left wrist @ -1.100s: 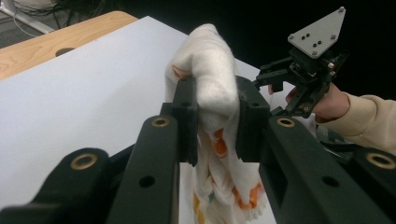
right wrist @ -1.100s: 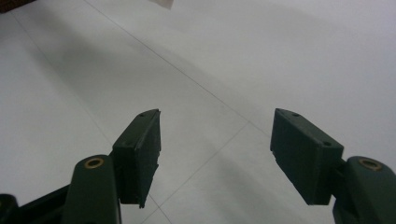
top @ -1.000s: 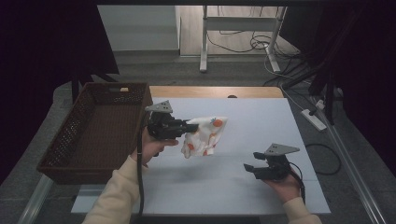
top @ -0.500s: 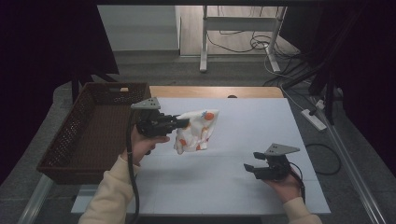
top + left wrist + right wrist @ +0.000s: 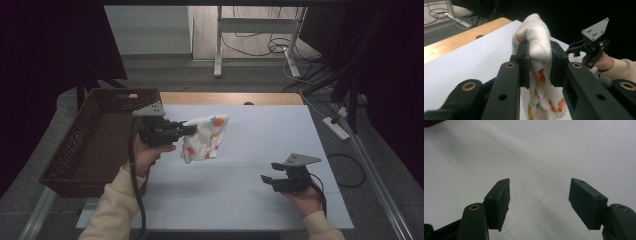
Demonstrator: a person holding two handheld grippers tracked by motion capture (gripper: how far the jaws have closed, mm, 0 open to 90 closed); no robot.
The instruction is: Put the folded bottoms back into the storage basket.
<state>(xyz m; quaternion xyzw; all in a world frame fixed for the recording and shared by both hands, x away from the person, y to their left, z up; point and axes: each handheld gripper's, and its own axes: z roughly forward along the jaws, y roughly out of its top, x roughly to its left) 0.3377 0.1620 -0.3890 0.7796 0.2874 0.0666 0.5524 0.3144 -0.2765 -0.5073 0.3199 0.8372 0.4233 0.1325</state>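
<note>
A white cloth with orange and red prints (image 5: 206, 138) hangs in the air above the white table top (image 5: 250, 200), pinched at its upper left by my left gripper (image 5: 190, 129). In the left gripper view the folded cloth (image 5: 539, 50) bulges up between the two pads, and my left gripper (image 5: 539, 63) is shut on it. The cloth's loose end dangles below. My right gripper (image 5: 266, 180) rests low over the table at the right front, held by a hand. In the right gripper view my right gripper (image 5: 539, 202) stands open over the bare white surface, with nothing between the pads.
A brown wicker basket (image 5: 75, 150) stands at the table's left edge, just left of my left hand. A wooden strip (image 5: 230, 98) runs along the table's far side. Cables and a metal stand (image 5: 260, 45) lie on the floor beyond.
My left gripper has carried the cloth leftward and a little higher, toward the basket. The right gripper has stayed where it was.
</note>
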